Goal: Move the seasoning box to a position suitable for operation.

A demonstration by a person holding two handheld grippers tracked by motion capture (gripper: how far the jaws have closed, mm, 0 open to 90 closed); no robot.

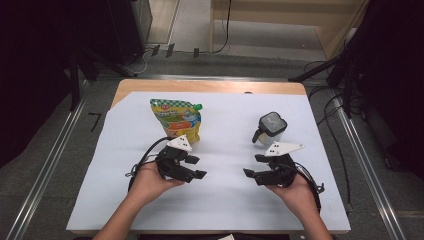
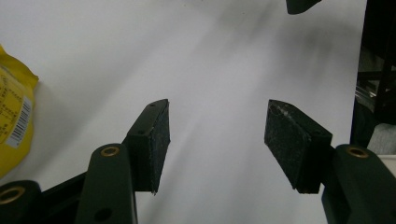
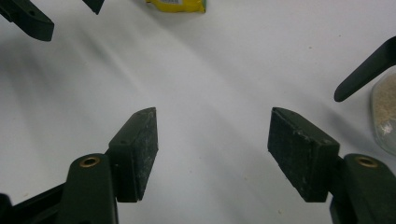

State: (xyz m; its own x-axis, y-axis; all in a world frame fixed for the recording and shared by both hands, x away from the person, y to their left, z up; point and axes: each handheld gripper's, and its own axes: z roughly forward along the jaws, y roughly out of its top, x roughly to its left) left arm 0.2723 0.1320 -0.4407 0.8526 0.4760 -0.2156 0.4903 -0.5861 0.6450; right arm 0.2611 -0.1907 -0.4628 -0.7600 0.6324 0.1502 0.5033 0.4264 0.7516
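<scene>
Both grippers sit low over the white sheet (image 1: pixel 220 200) that covers the table, each held in a hand, jaws spread wide with only bare sheet between them. Left gripper (image 1: pixel 196 167) points toward the middle of the table; a yellow and green pouch (image 1: pixel 177 119) lies flat just beyond it, its barcoded edge showing at the left of the left gripper view (image 2: pixel 14 121). Right gripper (image 1: pixel 254 166) faces inward too, and a jar (image 1: pixel 271 129) with a black lid and handle stands just behind it, pale grains visible through its clear side in the right gripper view (image 3: pixel 385 112). Pouch and jar are well apart
</scene>
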